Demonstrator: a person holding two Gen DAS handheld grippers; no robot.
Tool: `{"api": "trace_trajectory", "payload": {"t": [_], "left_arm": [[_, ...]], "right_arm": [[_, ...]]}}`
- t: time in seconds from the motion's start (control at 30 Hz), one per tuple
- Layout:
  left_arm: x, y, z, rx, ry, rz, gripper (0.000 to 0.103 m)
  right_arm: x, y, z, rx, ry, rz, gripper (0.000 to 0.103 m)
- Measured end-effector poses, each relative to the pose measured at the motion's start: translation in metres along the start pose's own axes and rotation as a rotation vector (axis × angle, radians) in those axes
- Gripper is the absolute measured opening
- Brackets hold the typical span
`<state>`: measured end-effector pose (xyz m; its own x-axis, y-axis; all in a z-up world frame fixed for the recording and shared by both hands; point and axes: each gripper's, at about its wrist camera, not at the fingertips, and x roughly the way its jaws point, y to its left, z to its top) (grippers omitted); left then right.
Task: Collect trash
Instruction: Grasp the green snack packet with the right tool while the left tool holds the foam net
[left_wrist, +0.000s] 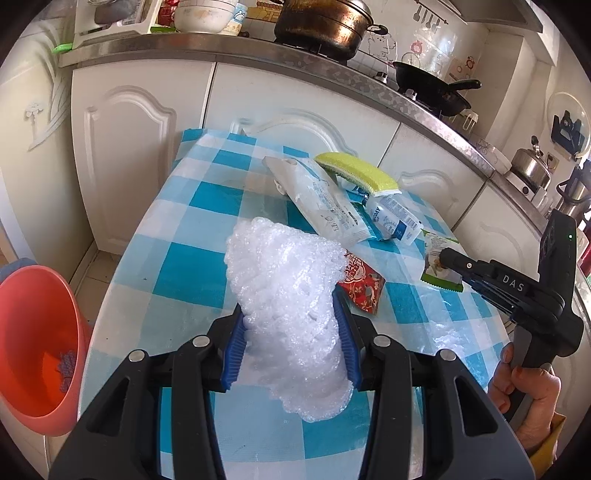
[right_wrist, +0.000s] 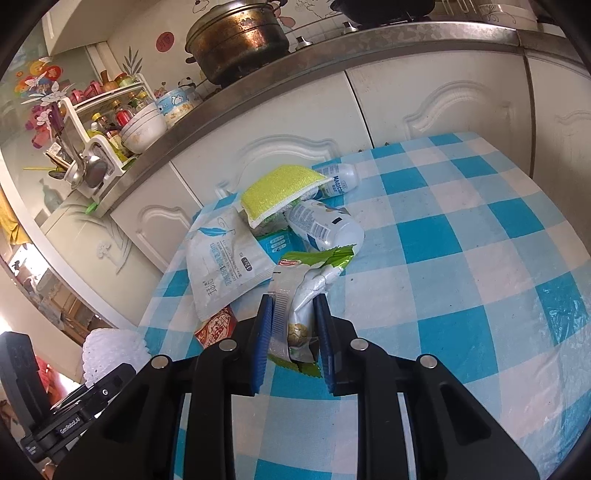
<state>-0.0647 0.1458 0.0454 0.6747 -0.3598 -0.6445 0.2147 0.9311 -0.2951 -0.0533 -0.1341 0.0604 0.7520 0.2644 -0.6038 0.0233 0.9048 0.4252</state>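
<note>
1. Left gripper (left_wrist: 291, 325) is clamped on a big wad of white foam netting (left_wrist: 288, 295). The blue pads are pressing into both sides of it, and the wad sticks up and forward out of the jaws, toward the middle of the left wrist frame.

2. Right gripper (right_wrist: 293, 321) is squeezed shut on a green and white snack wrapper (right_wrist: 306, 291). The wrapper runs lengthwise along the fingers, with its crinkled top poking out toward the pile in the centre of the right wrist frame. It looks lifted off the cloth, though I can't be sure its far end is clear.

3. So both hands are full, and I'd guess the next move is a dump. The orange bin (left_wrist: 40, 343) sits at the lower left of the left wrist frame, down off the edge of the checkered table (left_wrist: 177, 266). It lies to the left of the left fingers, so the left hand is clearly nearer. The right gripper is at the far right edge of that view and would have to cross the whole table.

4. Still on the table: a white pouch (right_wrist: 225, 266), a yellow sponge (right_wrist: 277, 192), two white bottles (right_wrist: 325, 225) and a red packet (right_wrist: 218, 326), all clustered in the upper middle.
</note>
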Motion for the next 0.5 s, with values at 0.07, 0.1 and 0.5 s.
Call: {"api": "trace_trajectory", "payload": {"t": [0.07,0.1,0.5], "left_arm": [[-0.004,0.003,0.000,-0.004,-0.009,-0.001,0.045],[-0.006,0.005,0.000,-0.006,-0.013,-0.001,0.045],[-0.032,0.035,0.000,-0.052,-0.063,0.006,0.045]], "right_arm": [[-0.004,0.005,0.000,-0.009,-0.008,-0.001,0.025],[-0.006,0.007,0.000,-0.011,-0.011,0.002,0.025],[-0.022,0.055,-0.006,-0.067,-0.005,0.059,0.025]]}}
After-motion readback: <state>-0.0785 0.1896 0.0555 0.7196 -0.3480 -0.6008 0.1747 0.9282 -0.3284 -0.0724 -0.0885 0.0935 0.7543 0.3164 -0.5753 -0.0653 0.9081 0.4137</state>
